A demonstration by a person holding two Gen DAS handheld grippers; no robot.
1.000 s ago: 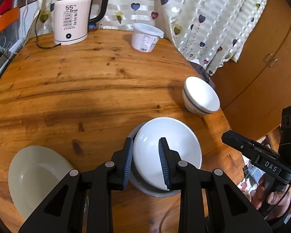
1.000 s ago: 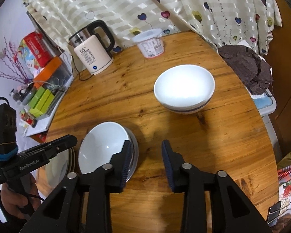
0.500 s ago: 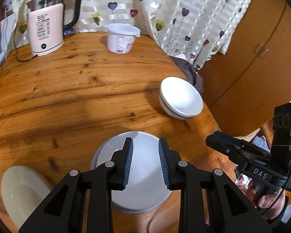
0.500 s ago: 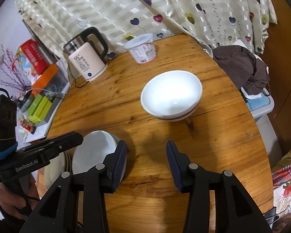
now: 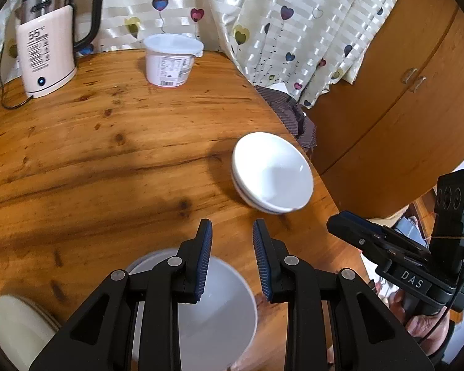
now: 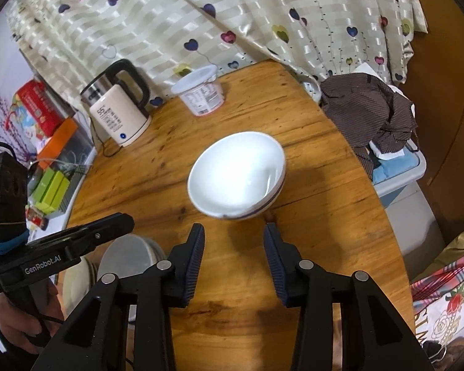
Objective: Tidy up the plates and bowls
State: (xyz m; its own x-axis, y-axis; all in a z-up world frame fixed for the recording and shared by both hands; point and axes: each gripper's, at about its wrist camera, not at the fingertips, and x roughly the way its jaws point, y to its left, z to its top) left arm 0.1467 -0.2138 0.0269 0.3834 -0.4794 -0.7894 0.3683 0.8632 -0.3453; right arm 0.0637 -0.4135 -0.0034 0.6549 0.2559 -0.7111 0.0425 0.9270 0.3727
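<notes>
My left hand-held gripper [image 5: 232,244] hangs released over the round wooden surface [image 5: 108,160], a white bowl [image 5: 213,318] on a plate just beneath it. My right hand-held gripper [image 6: 233,247] is released too, a dark-banded white bowl [image 6: 236,174] just ahead. Farther ahead stand a kettle [image 6: 117,108] and lidded tub [image 6: 201,91] against a heart-print curtain [image 6: 232,15]; cream plates [image 5: 15,330] sit left.
</notes>
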